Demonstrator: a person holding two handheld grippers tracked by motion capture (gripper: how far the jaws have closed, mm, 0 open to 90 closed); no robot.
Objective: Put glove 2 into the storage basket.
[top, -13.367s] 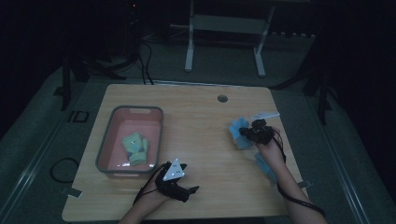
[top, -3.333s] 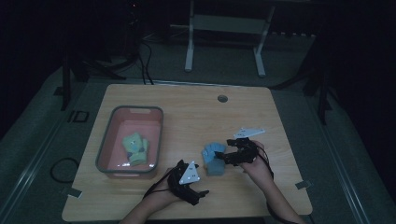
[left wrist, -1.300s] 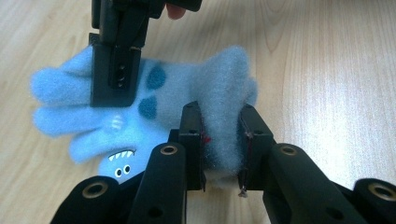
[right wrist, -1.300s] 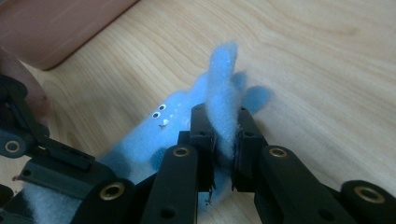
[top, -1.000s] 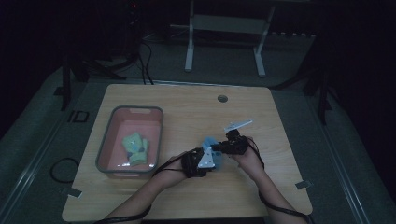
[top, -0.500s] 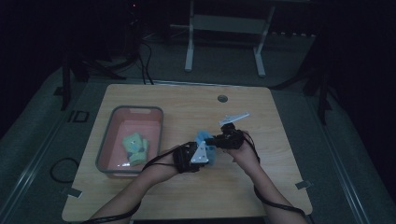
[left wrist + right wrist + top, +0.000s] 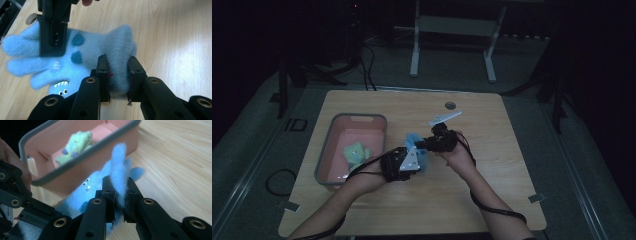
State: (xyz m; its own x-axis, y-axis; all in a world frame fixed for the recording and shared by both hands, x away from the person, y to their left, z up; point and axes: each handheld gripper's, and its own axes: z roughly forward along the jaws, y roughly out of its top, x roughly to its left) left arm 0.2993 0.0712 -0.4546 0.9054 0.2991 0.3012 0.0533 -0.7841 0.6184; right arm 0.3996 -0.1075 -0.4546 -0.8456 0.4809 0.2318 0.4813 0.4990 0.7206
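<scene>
Blue monster glove held by both grippers, bin drop next

On the wooden table we see the pink bin at the left with a green glove already inside. We judge the step in hand is carrying the blue monster glove toward that bin; next we'd lift it over the grey rim and let go. The glove sits just right of the bin, pinched from both ends. Left gripper is clamped on the cuff, right gripper is clamped on a glove finger. Both hands meet mid-table, forearms angled inward, grippers nearly touching
</scene>
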